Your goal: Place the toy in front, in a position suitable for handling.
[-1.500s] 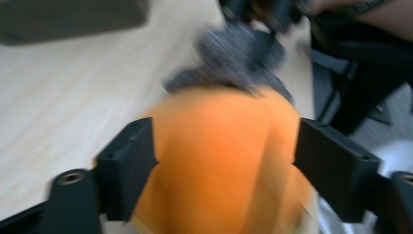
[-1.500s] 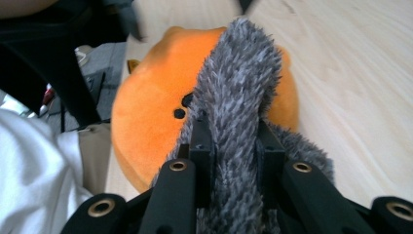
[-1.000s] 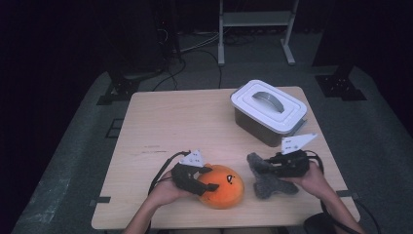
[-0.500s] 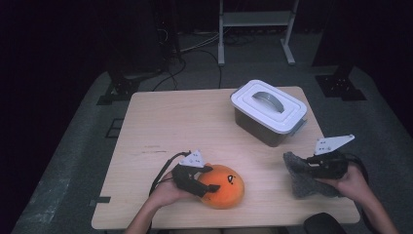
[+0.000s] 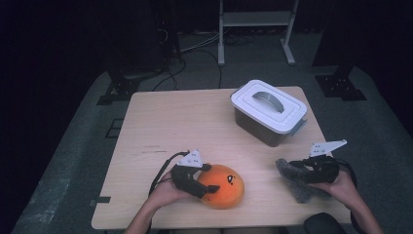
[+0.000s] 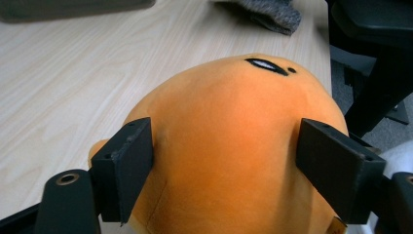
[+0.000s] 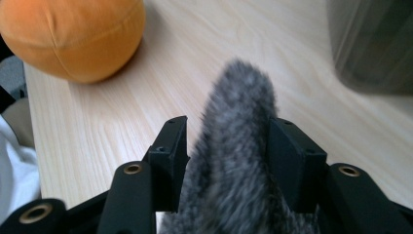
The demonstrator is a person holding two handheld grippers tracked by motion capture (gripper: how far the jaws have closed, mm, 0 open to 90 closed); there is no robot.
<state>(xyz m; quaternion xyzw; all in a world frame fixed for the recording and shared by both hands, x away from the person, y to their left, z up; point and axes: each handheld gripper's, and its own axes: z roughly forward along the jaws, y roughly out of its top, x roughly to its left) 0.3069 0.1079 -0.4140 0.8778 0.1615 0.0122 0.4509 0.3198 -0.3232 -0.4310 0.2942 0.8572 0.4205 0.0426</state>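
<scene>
An orange round plush toy (image 5: 224, 187) with a small face lies near the table's front edge. My left gripper (image 5: 207, 184) holds it from the left. In the left gripper view both pads (image 6: 129, 161) still dent the plush (image 6: 229, 112), though the jaws have just been opening. A grey furry toy (image 5: 301, 189) lies at the front right. My right gripper (image 5: 294, 170) is over it. Its jaws have just been opening, and the grey fur (image 7: 238, 97) stands loose between them, a little clear of the left pad (image 7: 170, 151).
A grey box with a white handled lid (image 5: 268, 105) stands at the back right of the wooden table (image 5: 185, 122); its wall (image 7: 375, 44) is close ahead of the right gripper. A metal stand and cables are on the dark floor beyond.
The right hand carried the grey toy from beside the orange plush rightward to the table's front right and lower. The left hand and the orange plush stayed put.
</scene>
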